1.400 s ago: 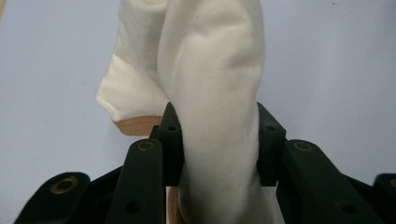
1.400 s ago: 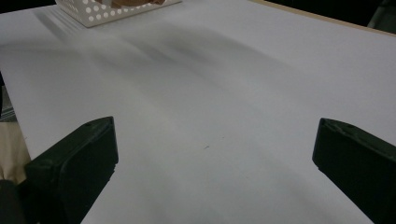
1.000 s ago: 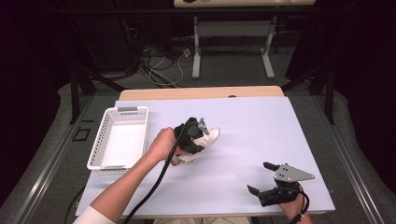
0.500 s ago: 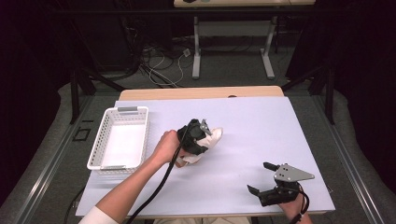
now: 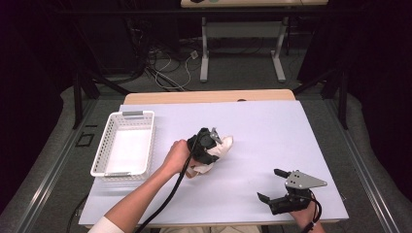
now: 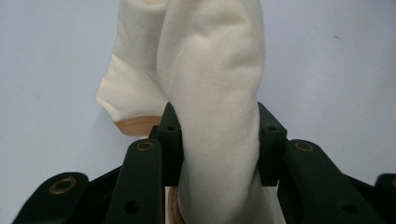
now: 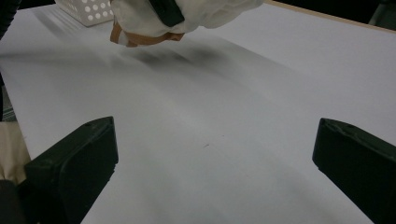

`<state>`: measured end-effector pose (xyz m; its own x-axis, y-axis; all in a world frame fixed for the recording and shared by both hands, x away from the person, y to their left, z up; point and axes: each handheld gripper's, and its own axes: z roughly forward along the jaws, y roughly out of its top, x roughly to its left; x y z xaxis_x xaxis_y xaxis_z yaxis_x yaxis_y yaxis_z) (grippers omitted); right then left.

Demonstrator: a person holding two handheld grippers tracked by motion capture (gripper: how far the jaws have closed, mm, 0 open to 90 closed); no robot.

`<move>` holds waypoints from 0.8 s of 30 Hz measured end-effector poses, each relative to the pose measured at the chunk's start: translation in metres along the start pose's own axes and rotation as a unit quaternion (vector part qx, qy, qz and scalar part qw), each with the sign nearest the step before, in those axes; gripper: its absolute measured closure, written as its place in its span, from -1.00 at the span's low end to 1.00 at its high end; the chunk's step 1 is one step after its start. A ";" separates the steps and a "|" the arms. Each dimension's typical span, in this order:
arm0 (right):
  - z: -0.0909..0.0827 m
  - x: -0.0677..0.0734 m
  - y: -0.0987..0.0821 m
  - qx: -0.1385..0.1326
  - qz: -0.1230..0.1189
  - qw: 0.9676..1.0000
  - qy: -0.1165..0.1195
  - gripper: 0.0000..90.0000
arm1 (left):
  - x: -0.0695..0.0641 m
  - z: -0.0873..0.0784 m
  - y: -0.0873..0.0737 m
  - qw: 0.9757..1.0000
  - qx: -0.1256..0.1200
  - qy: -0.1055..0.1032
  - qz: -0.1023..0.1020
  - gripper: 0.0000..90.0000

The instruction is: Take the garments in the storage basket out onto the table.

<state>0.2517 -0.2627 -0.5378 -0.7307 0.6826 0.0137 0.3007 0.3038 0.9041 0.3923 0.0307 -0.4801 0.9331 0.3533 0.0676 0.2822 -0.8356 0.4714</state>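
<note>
A pale sheet [image 5: 272, 141] covers the table, dark floor and cables behind it. Mid-frame in the high view, the left gripper [image 5: 210, 144] is clamped on a cream glove [image 5: 221, 146]; in the left gripper view the glove [image 6: 212, 93] bulges between the pads, its tan cuff hanging loose. The basket [image 5: 147, 141] sits at centre left, just beside the hand. The right gripper [image 5: 272, 187] rests at lower right, jaws wide apart on nothing. To finish well, I judge: keep the squeeze firm, lift so the cuff clears the rim, centre over the basket, then release.
</note>
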 end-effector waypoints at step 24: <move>0.001 0.000 -0.001 0.004 0.003 1.000 0.001 -1.00 | -0.008 0.034 0.002 0.999 -0.002 -0.003 -0.046 0.28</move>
<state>0.2523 -0.2619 -0.5389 -0.7303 0.6828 0.0193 0.3099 0.3061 0.9001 0.3932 0.0118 -0.5092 0.9041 0.4269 0.0186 0.3666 -0.7974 0.4794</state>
